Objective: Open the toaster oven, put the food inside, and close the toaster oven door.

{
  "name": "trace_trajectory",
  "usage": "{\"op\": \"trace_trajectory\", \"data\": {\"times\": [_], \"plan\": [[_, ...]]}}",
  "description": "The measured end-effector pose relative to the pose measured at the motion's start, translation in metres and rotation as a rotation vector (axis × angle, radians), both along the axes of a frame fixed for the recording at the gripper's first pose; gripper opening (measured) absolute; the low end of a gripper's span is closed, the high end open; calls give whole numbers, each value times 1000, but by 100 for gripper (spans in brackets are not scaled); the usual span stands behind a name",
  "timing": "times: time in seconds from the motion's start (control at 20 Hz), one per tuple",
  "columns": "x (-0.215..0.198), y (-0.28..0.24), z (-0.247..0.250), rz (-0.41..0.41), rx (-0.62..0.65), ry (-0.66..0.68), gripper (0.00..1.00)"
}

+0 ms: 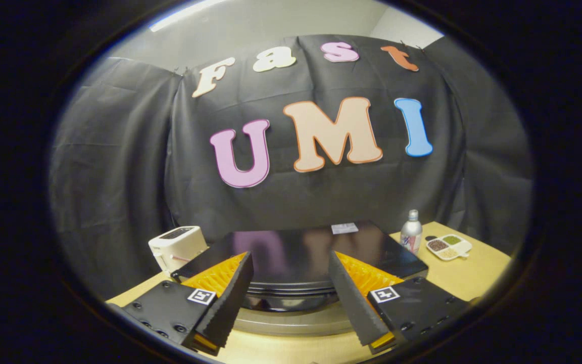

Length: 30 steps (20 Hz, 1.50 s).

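Claw (288, 268) spread wide, holding nothing, above the black toaster oven (296, 253) on the bench (473, 275); white toaster (177, 246) at its left edge.

the gripper (289, 263) pointed forward and level. its two fingers (225, 303) stood wide apart. nothing was pressed between them.

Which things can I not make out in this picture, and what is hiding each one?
- Toaster oven, gripper view: seen from above; its door cannot be judged, with the open claw spread in front of it.
- Food: cannot be identified; the divided dish holds contents too small to name.
- Bottle: label too small.
- White toaster: its lower part is behind the oven's corner.
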<state>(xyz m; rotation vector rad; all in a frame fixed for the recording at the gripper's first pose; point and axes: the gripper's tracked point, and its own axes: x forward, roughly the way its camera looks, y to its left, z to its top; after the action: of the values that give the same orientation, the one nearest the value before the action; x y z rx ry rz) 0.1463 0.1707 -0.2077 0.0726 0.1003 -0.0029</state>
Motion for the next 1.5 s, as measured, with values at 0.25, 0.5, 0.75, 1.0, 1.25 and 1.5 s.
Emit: {"op": "trace_trajectory", "data": {"times": [0.25,0.5,0.75,1.0,1.25,1.5], "plan": [[5,4,-9,-15,-39,-42,95],[0,4,-8,-3,-31,-160,96],[-28,6,-11,4,-37,-203,96],[-64,6,-21,-35,-66,-184,96],[-99,6,-39,-26,-64,-131,95],[-123,6,-56,5,-58,-58,95]]}}
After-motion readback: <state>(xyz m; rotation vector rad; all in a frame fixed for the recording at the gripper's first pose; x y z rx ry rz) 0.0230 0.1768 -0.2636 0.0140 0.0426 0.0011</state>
